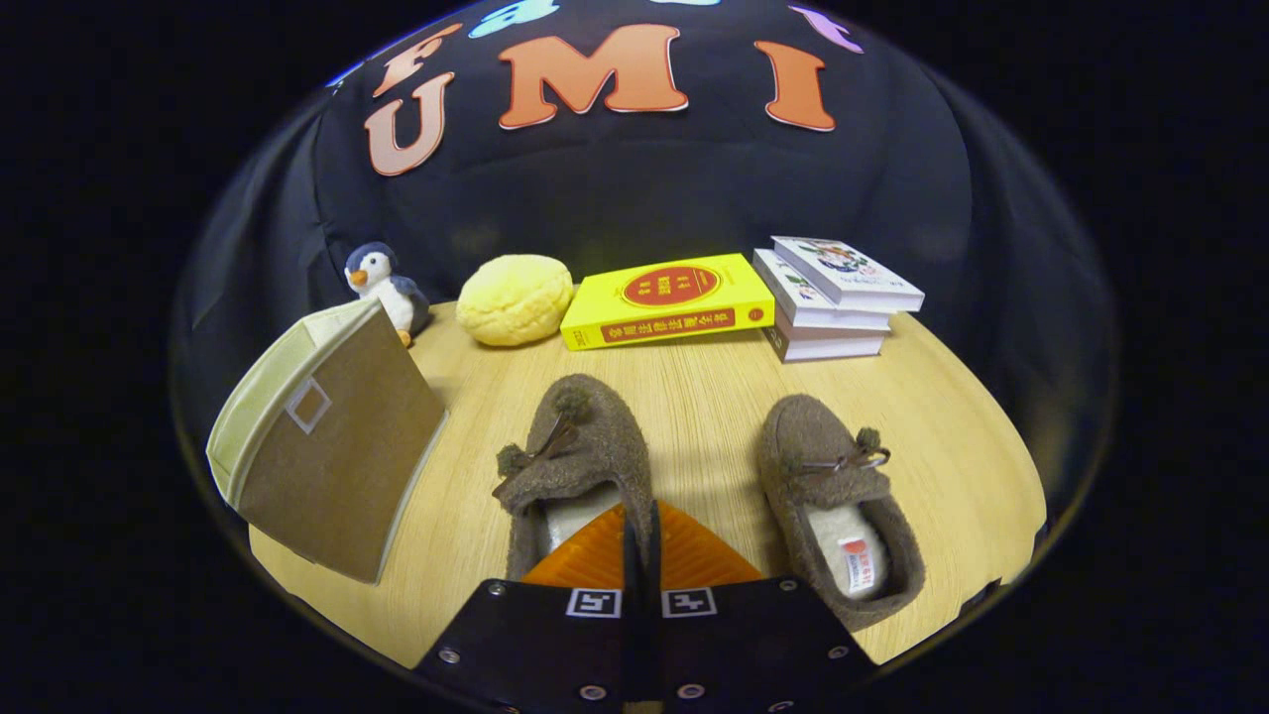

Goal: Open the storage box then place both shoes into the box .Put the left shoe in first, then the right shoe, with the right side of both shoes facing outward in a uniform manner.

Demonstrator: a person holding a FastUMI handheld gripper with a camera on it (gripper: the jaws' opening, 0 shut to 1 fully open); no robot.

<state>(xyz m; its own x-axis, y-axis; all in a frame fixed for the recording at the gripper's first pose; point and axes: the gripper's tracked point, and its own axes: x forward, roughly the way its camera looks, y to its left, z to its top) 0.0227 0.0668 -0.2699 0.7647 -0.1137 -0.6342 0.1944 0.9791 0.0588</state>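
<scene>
Two brown fuzzy slippers with pompom bows lie side by side on the wooden table, toes pointing away from me. My gripper (640,540) is shut on the left-hand shoe (585,436). One finger sits inside its white-lined opening and the other outside, with the shoe's right side wall pinched between them. The right-hand shoe (828,476) lies free just to the right of the fingers, a label showing in its lining. The storage box (327,446), brown-faced with cream sides and a small label window, stands closed to the left of the shoes.
Along the back of the table (714,397) stand a toy penguin (382,283), a yellow bun-shaped cushion (516,297), a yellow book (669,297) and a stack of white books (833,297). Bare wood lies between the shoes and the books.
</scene>
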